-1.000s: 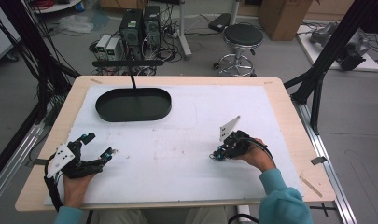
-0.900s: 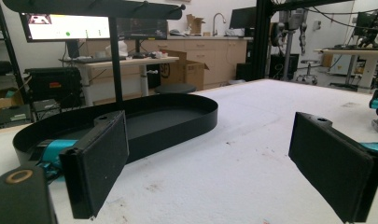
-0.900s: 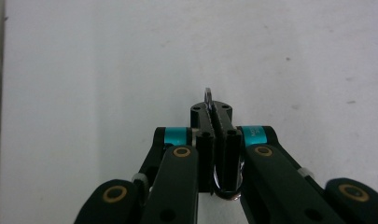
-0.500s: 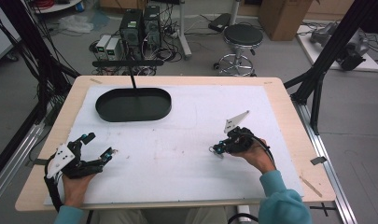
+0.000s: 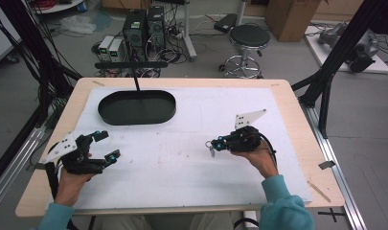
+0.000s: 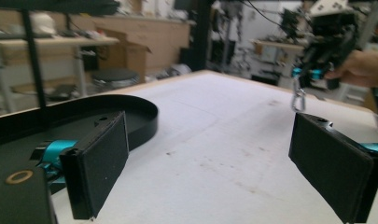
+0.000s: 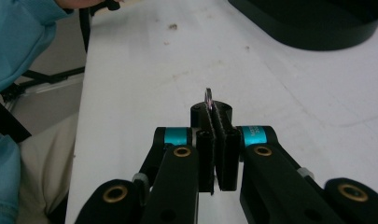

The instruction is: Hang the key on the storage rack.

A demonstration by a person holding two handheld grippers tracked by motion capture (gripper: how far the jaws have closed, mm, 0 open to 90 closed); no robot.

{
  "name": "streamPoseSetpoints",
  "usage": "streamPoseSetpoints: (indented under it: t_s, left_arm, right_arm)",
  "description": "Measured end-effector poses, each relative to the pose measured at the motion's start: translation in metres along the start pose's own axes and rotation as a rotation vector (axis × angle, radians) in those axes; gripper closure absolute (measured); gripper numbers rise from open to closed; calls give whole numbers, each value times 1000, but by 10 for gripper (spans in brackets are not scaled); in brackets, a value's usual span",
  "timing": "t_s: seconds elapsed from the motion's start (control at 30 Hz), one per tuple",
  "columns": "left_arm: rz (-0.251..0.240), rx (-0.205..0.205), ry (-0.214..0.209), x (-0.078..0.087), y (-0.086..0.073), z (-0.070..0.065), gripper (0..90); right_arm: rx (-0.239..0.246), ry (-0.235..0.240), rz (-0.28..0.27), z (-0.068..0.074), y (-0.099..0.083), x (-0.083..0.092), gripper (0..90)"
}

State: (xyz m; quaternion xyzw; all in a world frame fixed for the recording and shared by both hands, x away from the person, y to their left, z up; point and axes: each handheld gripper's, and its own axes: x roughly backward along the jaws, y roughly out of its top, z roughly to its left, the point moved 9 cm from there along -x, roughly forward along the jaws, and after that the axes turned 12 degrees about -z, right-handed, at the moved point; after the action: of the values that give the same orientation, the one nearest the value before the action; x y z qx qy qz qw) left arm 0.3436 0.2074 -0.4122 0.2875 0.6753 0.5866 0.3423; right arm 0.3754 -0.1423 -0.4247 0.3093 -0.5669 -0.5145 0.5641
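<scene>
White sheet (image 5: 182,158): paper-like cover on the wood table (image 5: 297,139); all places below are given rel. to the tray.
Tray (image 5: 136,106): black oval w/ low wall, at far-left part of the sheet; inside seems empty, as far as I can see.
Left gripper (image 5: 104,146): near side of the tray, toward the table's near-left corner, low over the sheet; jaws spread wide, nothing between.
Right gripper (image 5: 212,144): well apart from the tray, to its right and nearer the person; jaws pressed together on a small metal thing.
Metal clip (image 5: 211,149): small silver piece, looks like a ring w/ a clip hanging; it is pinched at its top and dangles just above the sheet. In the left gripper view it hangs under the jaw tips (image 6: 297,97); in the right gripper view only a thin edge (image 7: 208,97) comes out.
Step in hand (my judgement): carry the clip, probably to the tray.
How to do well: keep the squeeze firm, move slow so the hanging part doesn't swing, go over the tray wall w/o touching, release low inside.
</scene>
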Motion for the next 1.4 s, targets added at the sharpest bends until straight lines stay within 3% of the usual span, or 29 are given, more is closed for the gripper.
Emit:
streamPoseSetpoints:
  t_s: [0.17,0.27,0.3,0.43,0.47,0.5,0.53,0.6,0.7,0.93,1.13,1.4]
  left_arm:
    - [34,-2,-31,-14,19,-3,124]
    - [64,7,-105,-30,33,-13,124]
    - [64,7,-105,-30,33,-13,124]
    - [104,4,-180,-47,40,-24,123]
    - [121,0,-228,-55,43,-31,123]
    - [121,0,-228,-55,43,-31,123]
    - [131,-7,-268,-62,46,-37,124]
    - [138,-9,-281,-66,46,-40,124]
    - [161,-21,-335,-78,49,-48,124]
    - [181,-18,-405,-96,53,-61,163]
    - [189,-1,-491,-111,57,-73,222]
    - [193,5,-535,-120,57,-78,327]
  right_arm:
    - [7,36,-74,6,13,-6,893]
    - [-3,68,-100,12,21,-10,894]
    - [9,73,-112,13,24,-12,894]
    - [33,102,-151,17,36,-17,894]
    - [45,117,-162,21,44,-20,893]
    - [47,129,-172,22,48,-22,893]
    - [63,135,-181,23,53,-24,893]
    - [68,143,-187,25,57,-26,893]
    - [88,179,-200,33,72,-34,893]
    - [132,221,-219,43,91,-53,892]
    - [124,246,-236,48,98,-62,892]
    - [123,264,-250,51,100,-68,892]
